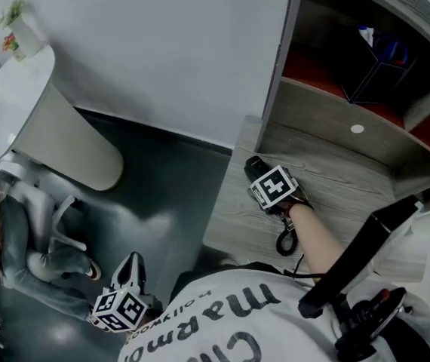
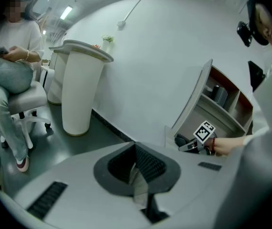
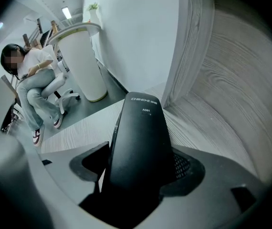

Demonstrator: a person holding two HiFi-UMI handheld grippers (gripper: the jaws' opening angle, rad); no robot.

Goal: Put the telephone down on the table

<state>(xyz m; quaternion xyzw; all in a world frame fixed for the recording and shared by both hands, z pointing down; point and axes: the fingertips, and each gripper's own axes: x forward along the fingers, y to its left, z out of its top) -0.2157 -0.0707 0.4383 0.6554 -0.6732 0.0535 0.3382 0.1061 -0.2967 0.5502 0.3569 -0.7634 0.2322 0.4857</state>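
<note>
Right claw [image 3: 141, 165] spread around the telephone [image 3: 138, 137]
The telephone stands between its parted jaws, a slim gap on one side, low over the desk [image 3: 76, 130] near its corner; the left claw [image 2: 138, 175] is pressed together, empty.

Telephone [image 3: 138, 142]: smooth glossy blk plastic; table [image 3: 78, 130]: matt wood grain.
</note>
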